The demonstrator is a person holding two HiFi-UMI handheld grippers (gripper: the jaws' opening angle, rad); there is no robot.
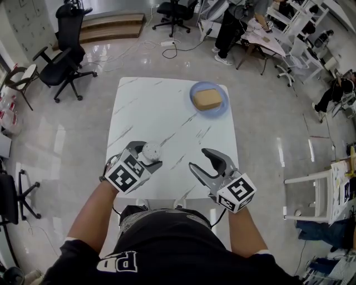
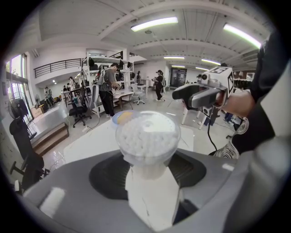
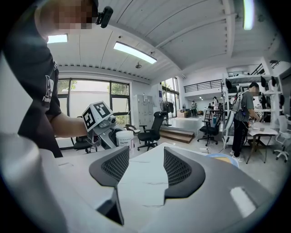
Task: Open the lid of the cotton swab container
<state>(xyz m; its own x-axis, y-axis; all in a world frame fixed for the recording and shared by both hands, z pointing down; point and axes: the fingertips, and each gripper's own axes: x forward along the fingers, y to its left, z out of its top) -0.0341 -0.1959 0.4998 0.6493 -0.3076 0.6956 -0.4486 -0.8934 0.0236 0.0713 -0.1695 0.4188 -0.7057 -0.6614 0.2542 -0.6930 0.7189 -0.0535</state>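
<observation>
Container (image 1: 150, 151) (image 2: 148, 136) of swabs, one, lid on, clamped in left claw (image 1: 148, 155) (image 2: 148, 157) at near edge of desk (image 1: 161, 111). Right claw (image 1: 199, 158) (image 3: 143, 164) near it, to its right, jaws wide apart, nothing between them. Two claws in all, well apart from one blue plate (image 1: 223, 106) at far right, bearing one tan block (image 1: 207, 99).

Likely lab: office chairs (image 1: 62, 58), shelving (image 1: 303, 16)

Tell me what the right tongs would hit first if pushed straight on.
Likely the white marble-patterned tabletop: the open right tongs tilt slightly down toward a bare stretch of it, nothing between them; depth is unclear.
</observation>
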